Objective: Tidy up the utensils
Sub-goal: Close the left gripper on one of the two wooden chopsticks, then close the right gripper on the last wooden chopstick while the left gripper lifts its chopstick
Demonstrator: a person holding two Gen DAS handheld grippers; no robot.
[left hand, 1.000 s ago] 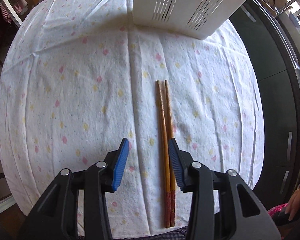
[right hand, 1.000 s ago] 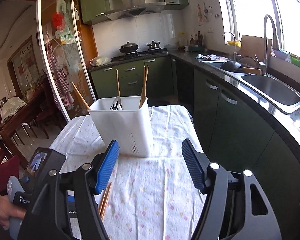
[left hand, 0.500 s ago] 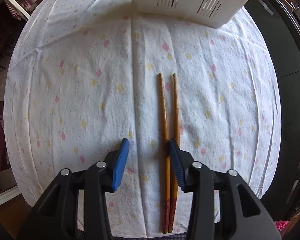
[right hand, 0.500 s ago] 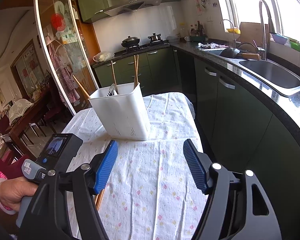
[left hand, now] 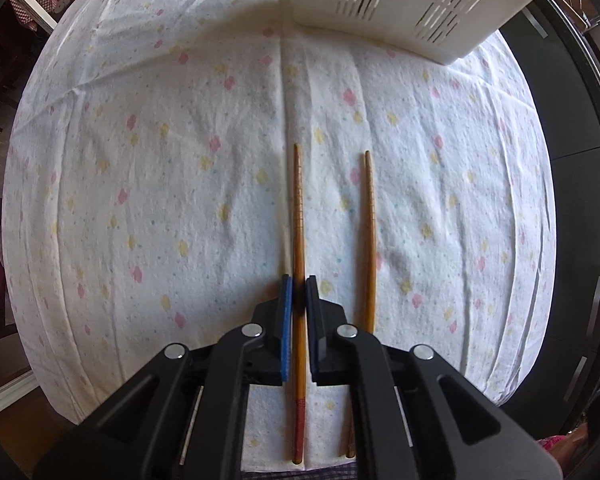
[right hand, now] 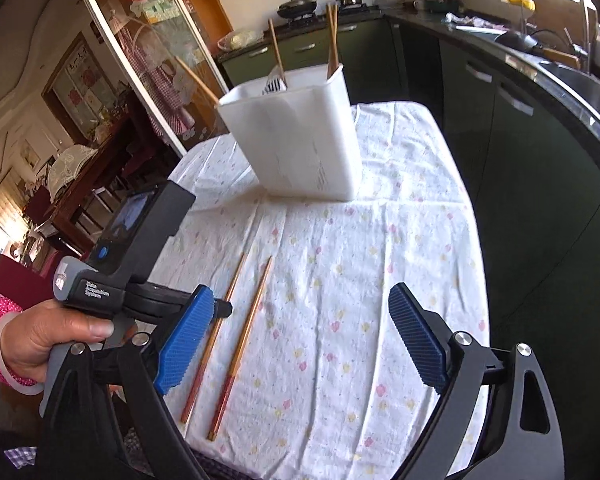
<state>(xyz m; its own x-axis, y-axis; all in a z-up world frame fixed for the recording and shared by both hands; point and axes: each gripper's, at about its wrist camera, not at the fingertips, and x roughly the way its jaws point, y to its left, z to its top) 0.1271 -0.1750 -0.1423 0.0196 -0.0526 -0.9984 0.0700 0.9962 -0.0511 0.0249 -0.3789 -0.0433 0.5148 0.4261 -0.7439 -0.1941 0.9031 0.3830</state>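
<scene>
Two wooden chopsticks lie on the flowered tablecloth. My left gripper (left hand: 297, 286) is shut on the left chopstick (left hand: 298, 216) near its middle, low at the cloth. The other chopstick (left hand: 369, 236) lies free just to its right. In the right wrist view the left chopstick (right hand: 236, 276) and the free chopstick (right hand: 249, 322) lie side by side, with the left gripper (right hand: 220, 307) on the former. A white slotted utensil holder (left hand: 412, 0) stands at the far end and also shows in the right wrist view (right hand: 296, 140), holding chopsticks and a fork. My right gripper (right hand: 298, 340) is open and empty above the near table.
The tablecloth (right hand: 380, 260) covers a small table whose near edge is close below the chopstick ends. Dark green kitchen cabinets (right hand: 520, 128) run along the right side. A glass sliding door (right hand: 148, 60) and dining furniture are at the left.
My left gripper has closed on the left chopstick, and the two chopsticks now lie further apart. My right gripper has tilted down toward the table and stays open.
</scene>
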